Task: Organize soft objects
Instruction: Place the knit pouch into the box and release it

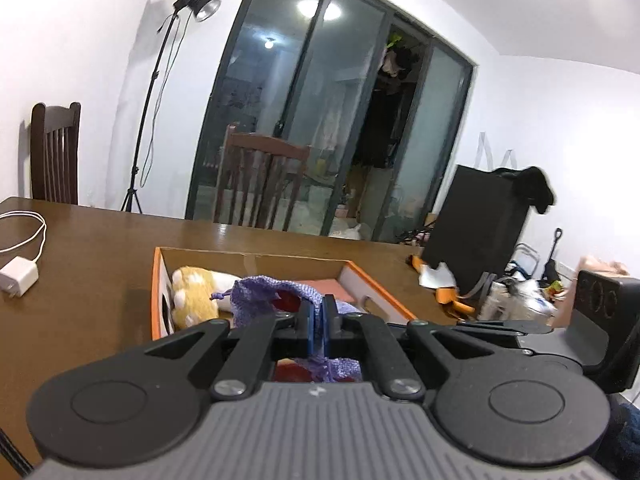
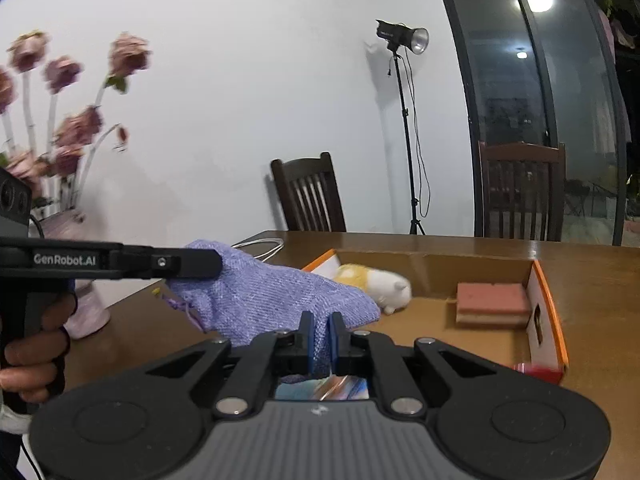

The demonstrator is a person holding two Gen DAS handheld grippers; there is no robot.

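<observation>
Vase (image 2: pixel 86 316): standing far left on the table (image 2: pixel 592 280), holding pink flowers (image 2: pixel 76 128); view blurred there.
Hand (image 2: pixel 32 356): wrapping around the left tool's handle at the left edge of the right wrist view.
Left gripper (image 1: pixel 319 322): clenching on one edge of the pouch; blue pads (image 1: pixel 311 320) pressing together with purple knit pinched between them.
Pouch (image 2: pixel 272 296): purple knit, hanging stretched between both grippers, off the table, in front of the box and over its near left corner; drawstring (image 2: pixel 184 308) dangling at its left end.
Right gripper (image 2: pixel 319 334): clenching on the pouch's other edge, cloth running up between its pads.
Box (image 2: pixel 548 300): cardboard with orange rim, sitting open on the table behind the pouch.
Plush (image 2: pixel 376 282): yellow and white, lying in the box's left part against the back wall.
Sponge (image 2: pixel 492 304): pink, lying in the box's right part, well apart from the plush.
Charger (image 1: pixel 18 276): white, with cable, lying on the table left of the box.
</observation>
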